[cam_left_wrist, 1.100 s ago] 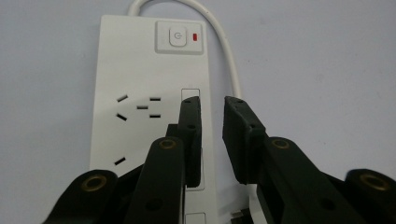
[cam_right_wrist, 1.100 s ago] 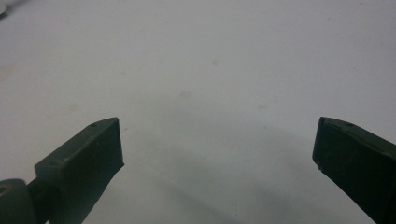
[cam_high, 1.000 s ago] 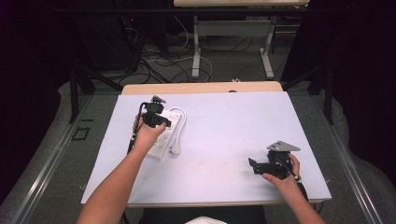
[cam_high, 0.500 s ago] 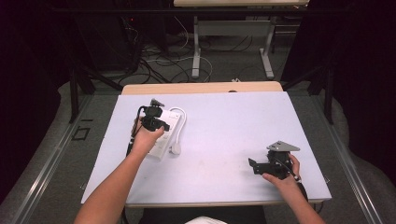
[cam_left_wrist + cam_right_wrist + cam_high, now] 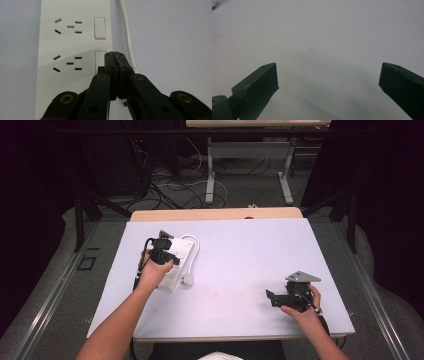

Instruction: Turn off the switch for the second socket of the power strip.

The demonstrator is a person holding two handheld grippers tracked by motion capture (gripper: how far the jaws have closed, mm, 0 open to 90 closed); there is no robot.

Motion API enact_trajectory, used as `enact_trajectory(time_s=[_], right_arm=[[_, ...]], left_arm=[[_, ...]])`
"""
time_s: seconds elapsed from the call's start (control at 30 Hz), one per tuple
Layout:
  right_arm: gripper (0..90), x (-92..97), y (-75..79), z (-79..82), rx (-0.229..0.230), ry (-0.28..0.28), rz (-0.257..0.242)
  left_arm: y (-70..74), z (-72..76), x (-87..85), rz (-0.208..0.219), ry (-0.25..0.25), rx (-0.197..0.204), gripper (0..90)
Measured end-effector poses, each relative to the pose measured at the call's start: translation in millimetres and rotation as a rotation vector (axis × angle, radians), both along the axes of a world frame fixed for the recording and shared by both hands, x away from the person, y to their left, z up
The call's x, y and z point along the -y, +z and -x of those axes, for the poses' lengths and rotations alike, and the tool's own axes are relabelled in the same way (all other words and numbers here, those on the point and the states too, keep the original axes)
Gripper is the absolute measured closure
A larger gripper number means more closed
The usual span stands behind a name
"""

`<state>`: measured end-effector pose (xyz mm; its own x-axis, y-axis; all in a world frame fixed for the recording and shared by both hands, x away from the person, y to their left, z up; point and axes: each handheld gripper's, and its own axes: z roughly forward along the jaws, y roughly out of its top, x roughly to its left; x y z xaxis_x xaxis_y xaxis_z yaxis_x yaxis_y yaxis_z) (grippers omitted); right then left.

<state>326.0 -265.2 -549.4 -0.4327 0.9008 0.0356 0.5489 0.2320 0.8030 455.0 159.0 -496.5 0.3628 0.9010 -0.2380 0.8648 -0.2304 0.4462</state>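
Dark floor strewn with cables and the metal legs of another bench lie beyond a pale lavender-white rectangular table top (image 5: 240, 260), whose far edge shows a strip of bare light wood. On it lies a long white plastic power strip (image 5: 176, 262), toward the table's left side, running away from the person. Its white round cord (image 5: 194, 251) loops off the far end and comes back along the strip's right edge to a white plug (image 5: 188, 279) lying just beside the strip's near end.

The black two-jaw left gripper (image 5: 114, 53), held in the person's left hand (image 5: 154, 272), is over the strip with its jaws pressed fully together and nothing between them. In the left gripper view the closed tips sit at the right edge of the strip, over the nearer of two white rectangular rocker switches (image 5: 100, 61); whether they touch it I cannot tell. The cord runs just to the right of the tips.

The black right gripper (image 5: 270, 297), topped by a grey three-cornered plate, is held in the right hand (image 5: 302, 312) well apart from the strip, near the table's right front corner. Its jaws stand wide apart over bare table, holding nothing.
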Motion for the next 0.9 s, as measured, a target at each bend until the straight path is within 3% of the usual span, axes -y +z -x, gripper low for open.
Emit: enact_trajectory(time_s=[0.9], right_arm=[[2.3,0.0,-0.4,-0.1,-0.001,0.003,0.003]], left_arm=[[-9.7,-4.8,-4.1,-0.032,0.036,-0.033,90.0]])
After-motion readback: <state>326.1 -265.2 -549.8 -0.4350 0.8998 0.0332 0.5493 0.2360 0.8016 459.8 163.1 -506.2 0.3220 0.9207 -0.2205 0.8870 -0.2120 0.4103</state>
